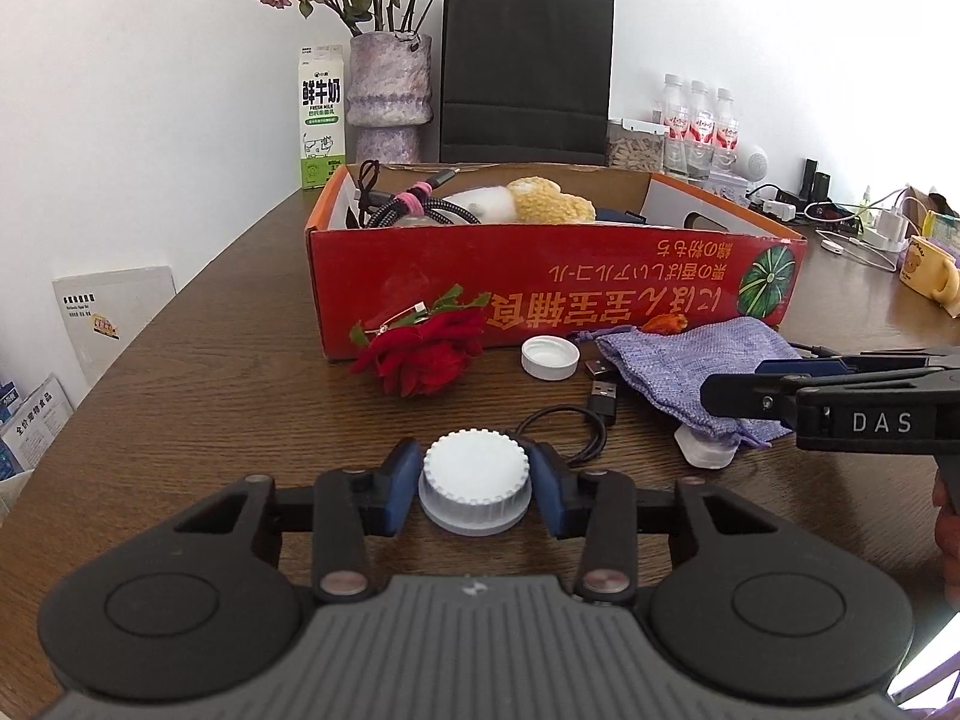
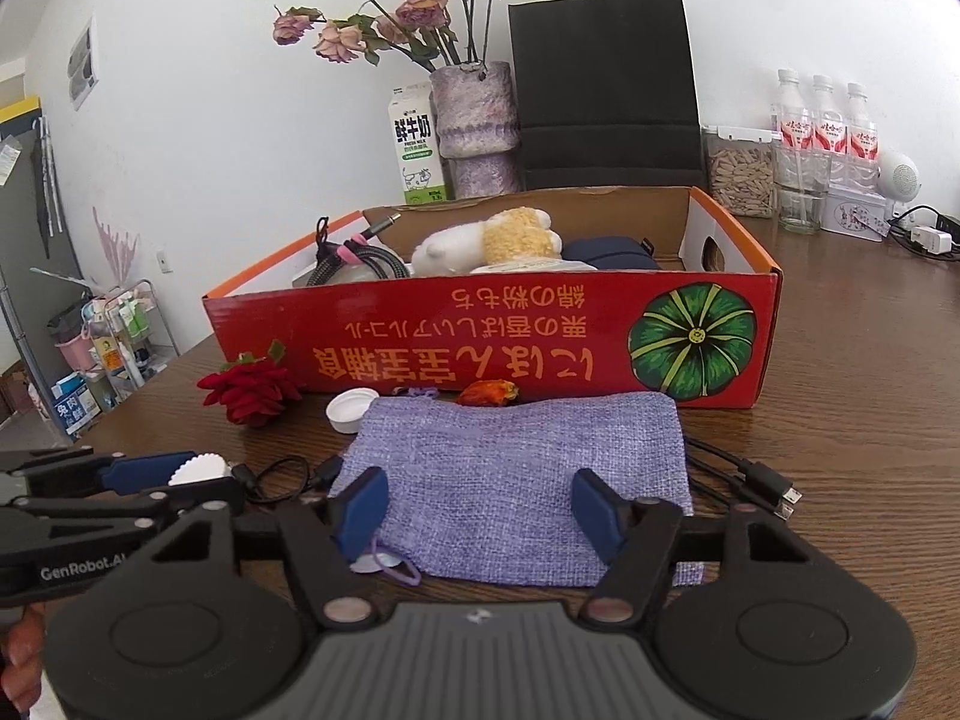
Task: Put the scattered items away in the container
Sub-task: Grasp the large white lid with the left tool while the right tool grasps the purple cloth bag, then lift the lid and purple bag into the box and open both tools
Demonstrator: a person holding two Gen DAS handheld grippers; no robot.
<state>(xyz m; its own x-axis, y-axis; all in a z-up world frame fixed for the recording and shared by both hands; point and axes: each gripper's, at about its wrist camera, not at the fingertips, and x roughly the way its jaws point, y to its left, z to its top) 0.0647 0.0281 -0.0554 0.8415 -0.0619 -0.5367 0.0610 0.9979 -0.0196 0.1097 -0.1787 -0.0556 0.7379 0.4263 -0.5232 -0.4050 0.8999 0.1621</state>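
My left gripper (image 1: 475,480) is shut on a white ribbed cap (image 1: 474,468) that stands on the wooden table (image 1: 240,420); its blue pads touch both sides of the cap. In the right wrist view that left gripper (image 2: 198,477) shows at the left edge. My right gripper (image 2: 477,510) is open, low over a purple cloth pouch (image 2: 510,468), pads apart and the cloth not bunched. The red cardboard box (image 1: 540,276) behind holds cables and a plush toy. In front of it lie a red rose (image 1: 426,354), a white lid (image 1: 549,358), an orange scrap (image 1: 666,322) and a black USB cable (image 1: 603,402).
Behind the box stand a milk carton (image 1: 322,120), a vase (image 1: 390,96), a black paper bag (image 1: 525,72) and bottles (image 1: 699,120). A yellow mug (image 1: 933,276) and chargers sit at the right. More cable plugs (image 2: 774,486) lie right of the pouch.
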